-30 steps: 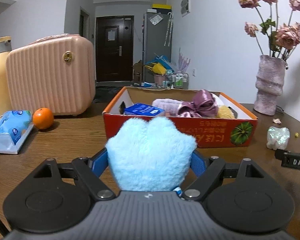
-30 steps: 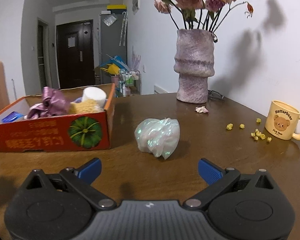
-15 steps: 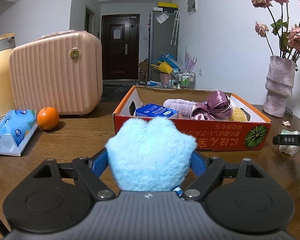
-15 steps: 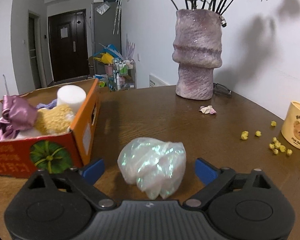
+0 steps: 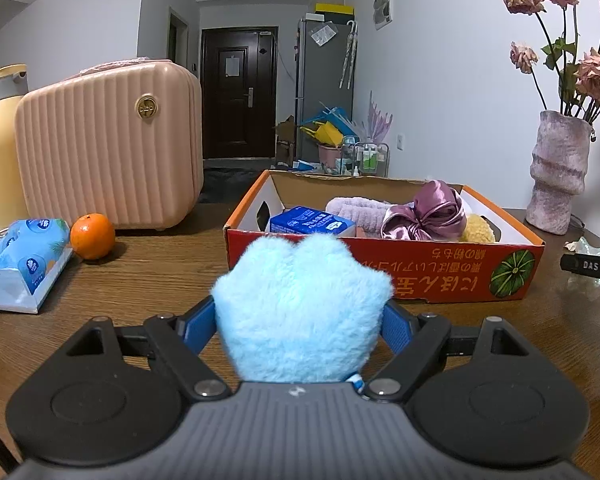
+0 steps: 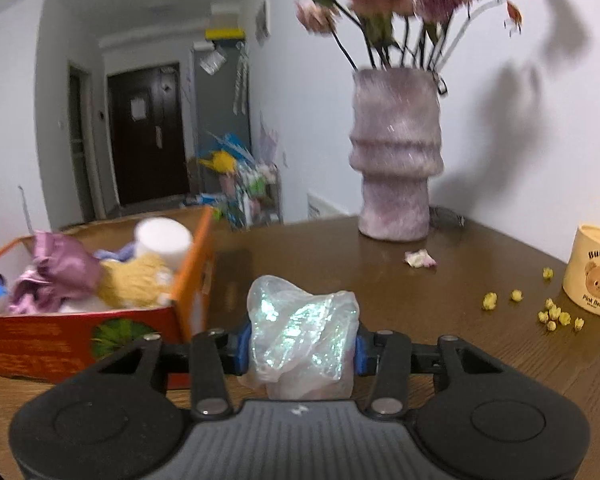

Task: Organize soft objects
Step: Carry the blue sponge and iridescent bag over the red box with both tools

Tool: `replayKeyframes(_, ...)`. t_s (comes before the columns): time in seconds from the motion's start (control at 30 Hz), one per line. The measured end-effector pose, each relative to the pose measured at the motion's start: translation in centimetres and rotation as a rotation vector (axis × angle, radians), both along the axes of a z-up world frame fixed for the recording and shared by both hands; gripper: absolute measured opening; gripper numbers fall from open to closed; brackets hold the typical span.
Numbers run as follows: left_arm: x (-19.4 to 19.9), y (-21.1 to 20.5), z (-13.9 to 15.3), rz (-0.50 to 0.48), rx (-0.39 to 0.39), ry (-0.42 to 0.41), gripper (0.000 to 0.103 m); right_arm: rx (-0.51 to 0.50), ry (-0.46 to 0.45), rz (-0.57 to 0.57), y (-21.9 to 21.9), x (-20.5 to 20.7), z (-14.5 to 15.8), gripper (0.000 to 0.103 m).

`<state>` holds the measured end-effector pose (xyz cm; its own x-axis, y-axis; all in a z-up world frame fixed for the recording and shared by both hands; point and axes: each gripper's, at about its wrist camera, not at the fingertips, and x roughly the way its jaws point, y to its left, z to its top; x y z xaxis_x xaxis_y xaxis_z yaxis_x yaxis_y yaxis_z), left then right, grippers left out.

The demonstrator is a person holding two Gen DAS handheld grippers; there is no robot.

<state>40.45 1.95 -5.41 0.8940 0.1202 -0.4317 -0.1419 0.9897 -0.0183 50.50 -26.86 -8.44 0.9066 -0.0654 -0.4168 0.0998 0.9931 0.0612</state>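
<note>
My left gripper [image 5: 300, 322] is shut on a fluffy light-blue plush paw [image 5: 300, 288], held just in front of the red-and-orange cardboard box [image 5: 420, 272]. The box holds a purple satin bow [image 5: 428, 216], a pink towel roll, a yellow sponge and a blue packet. In the right wrist view, an iridescent crumpled plastic bag [image 6: 300, 320] sits between the blue pads of my right gripper [image 6: 300, 346]. Those jaws are closing and the pads press on both of the bag's sides. The box [image 6: 40, 344] lies just left of this gripper.
A pink ribbed case [image 5: 108, 148], a yellow bottle [image 5: 2, 148], an orange [image 5: 92, 236] and a tissue pack [image 5: 24, 264] stand at the left. A purple vase [image 6: 396, 152] of dried flowers, a bear mug [image 6: 594, 270] and scattered yellow bits [image 6: 552, 312] are at the right.
My right gripper moved forward over the iridescent bag and its wide-open jaws came in onto the bag. The left gripper kept the blue paw and hardly moved.
</note>
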Motion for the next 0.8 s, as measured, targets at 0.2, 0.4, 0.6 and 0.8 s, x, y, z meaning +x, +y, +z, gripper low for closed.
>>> replayKeyframes(0.2,-0.1,0.1,0.1,0.003,-0.004,-0.006,0.083,-0.002,-0.091,0.077,2.1,-3.1,1.2,0.044)
replayKeyframes(0.4,-0.2,0.1,0.2,0.007,-0.005,-0.015,0.083,-0.005,-0.145,0.158,4.4,-5.3,1.7,0.044)
replayKeyframes(0.6,-0.3,0.0,0.4,0.012,0.004,-0.033,0.083,-0.010,-0.166,0.235,6.9,-6.8,1.9,0.044)
replayKeyframes(0.8,-0.4,-0.1,0.7,0.022,0.021,-0.064,0.083,-0.010,-0.197,0.284,9.0,-7.8,2.1,0.044)
